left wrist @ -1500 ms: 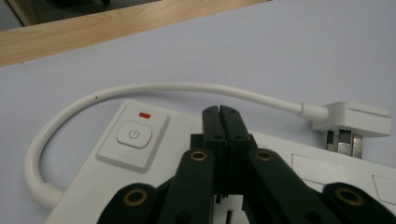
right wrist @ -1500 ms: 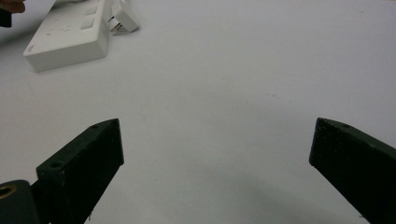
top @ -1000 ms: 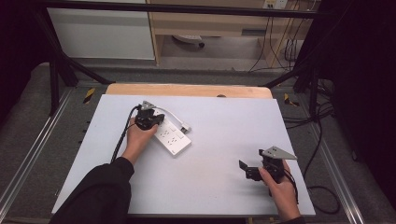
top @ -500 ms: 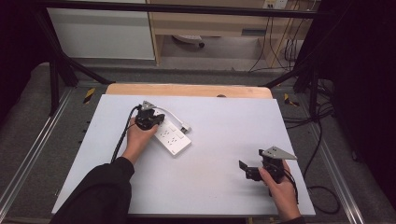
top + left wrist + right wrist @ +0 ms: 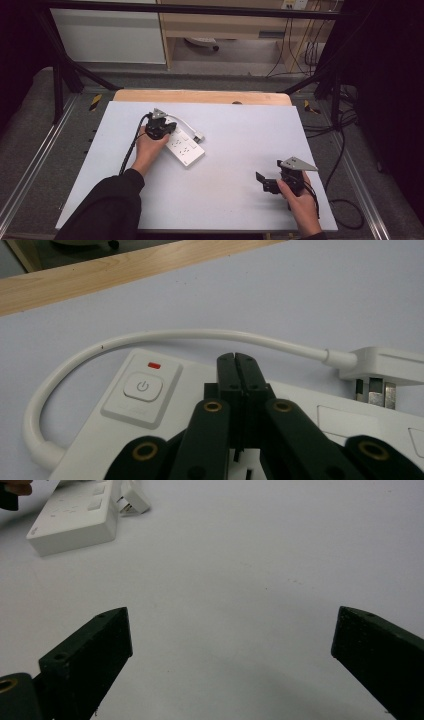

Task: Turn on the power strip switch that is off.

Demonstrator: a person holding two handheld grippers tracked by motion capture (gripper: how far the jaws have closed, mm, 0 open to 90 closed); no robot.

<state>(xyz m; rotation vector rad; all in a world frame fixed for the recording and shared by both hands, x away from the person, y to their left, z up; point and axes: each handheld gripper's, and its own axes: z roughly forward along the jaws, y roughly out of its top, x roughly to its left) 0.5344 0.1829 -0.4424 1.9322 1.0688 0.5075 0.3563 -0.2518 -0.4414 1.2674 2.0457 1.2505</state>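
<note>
A white power strip (image 5: 186, 150) lies on the left half of the white table (image 5: 240, 125), its short white cable (image 5: 181, 121) looping round to a plug (image 5: 199, 136) that rests beside it. My left gripper (image 5: 168, 130) is shut and empty, its joined tips (image 5: 236, 361) low over the strip's top, just right of the power button (image 5: 142, 386) and its red mark (image 5: 154, 365). I cannot tell whether the tips touch the strip. My right gripper (image 5: 269, 181) is open above bare table at the front right. From there the strip (image 5: 75, 515) and plug (image 5: 134, 497) lie far off.
A wooden strip (image 5: 200, 96) borders the table's far edge. The left gripper's black cable (image 5: 131, 150) trails back along the forearm. Beyond the table are cabinets and a floor with loose cables (image 5: 340, 150) at the right.
</note>
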